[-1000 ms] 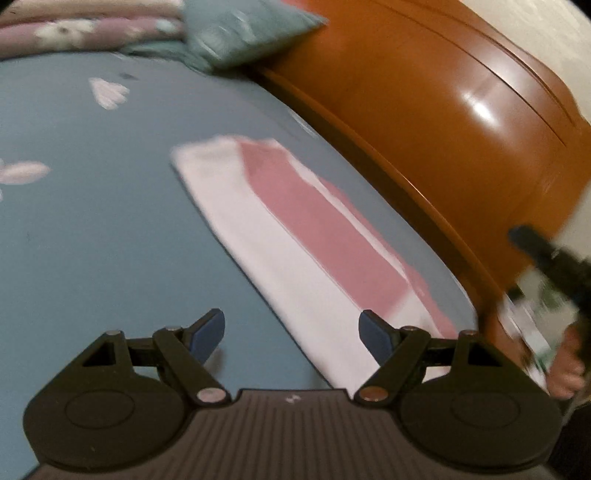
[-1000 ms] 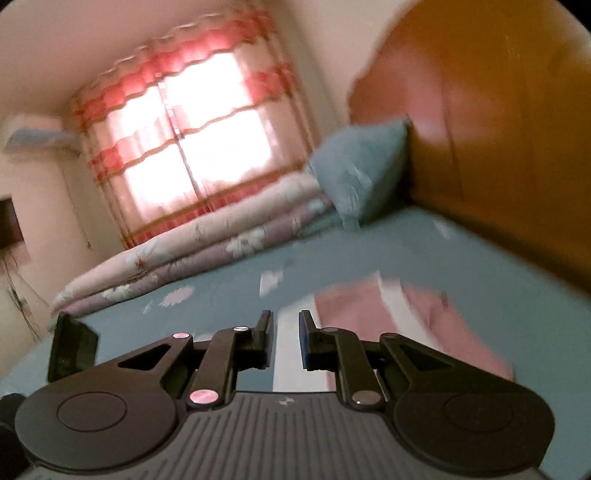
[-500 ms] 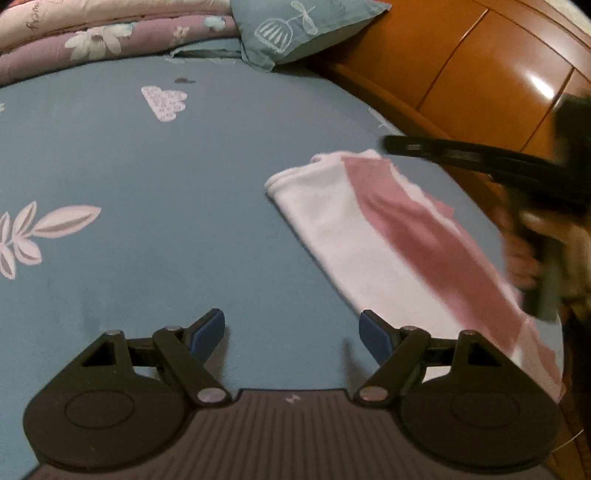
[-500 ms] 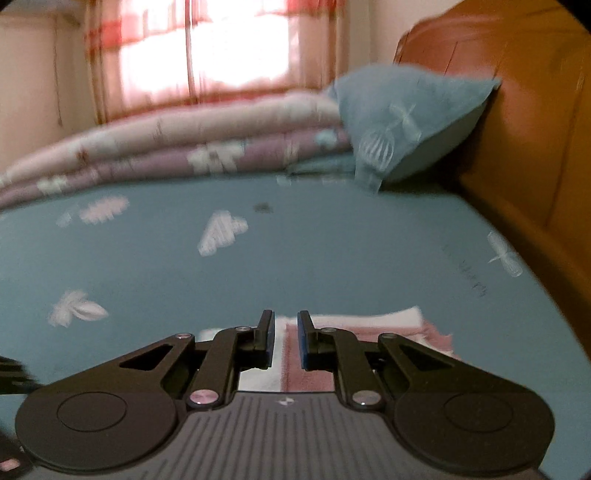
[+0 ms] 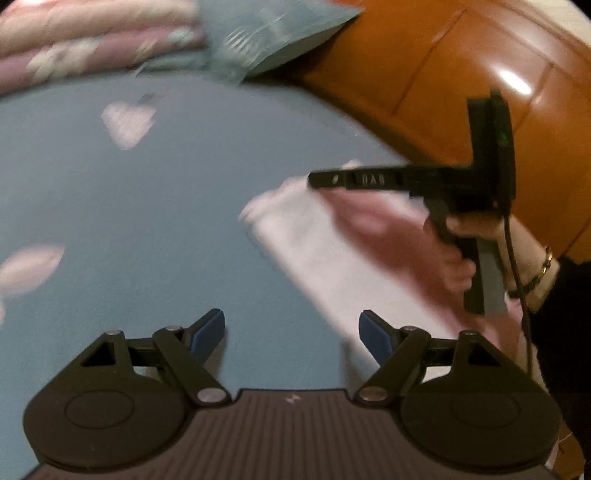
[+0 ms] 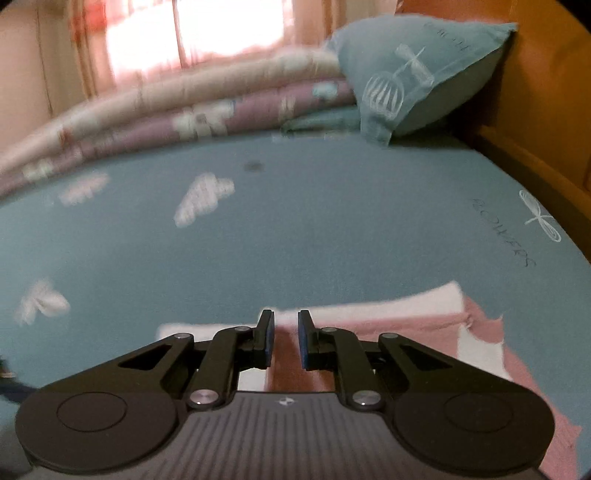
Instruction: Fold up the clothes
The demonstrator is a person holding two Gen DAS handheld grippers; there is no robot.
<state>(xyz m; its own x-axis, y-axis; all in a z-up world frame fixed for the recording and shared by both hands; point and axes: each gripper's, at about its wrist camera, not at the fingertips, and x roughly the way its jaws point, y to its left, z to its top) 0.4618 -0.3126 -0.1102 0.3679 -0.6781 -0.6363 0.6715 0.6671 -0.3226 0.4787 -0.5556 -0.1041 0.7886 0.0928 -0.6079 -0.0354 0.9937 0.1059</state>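
Observation:
A white and pink garment [image 5: 306,243] lies folded into a long strip on the blue bed sheet [image 5: 147,206], near the headboard side. My left gripper [image 5: 291,326] hovers open over the sheet just left of the strip's near end, nothing between its fingers. My right gripper [image 5: 314,181], held by a hand [image 5: 454,266], reaches level over the strip's far end. In the right wrist view the right gripper [image 6: 285,332] is almost shut, with a narrow slit between the pads and nothing in it. The garment [image 6: 480,354] lies under and right of it.
The orange wooden headboard [image 5: 443,81] runs along the right of the bed. A blue pillow [image 6: 417,74] and folded floral quilts [image 6: 166,118] are stacked at the far end, below a curtained window [image 6: 221,29]. Bare sheet [image 6: 258,240] stretches to the left.
The right gripper has swung in and come down over the garment's far end. The left gripper drifted sideways along the strip. Neither gripper's jaws changed.

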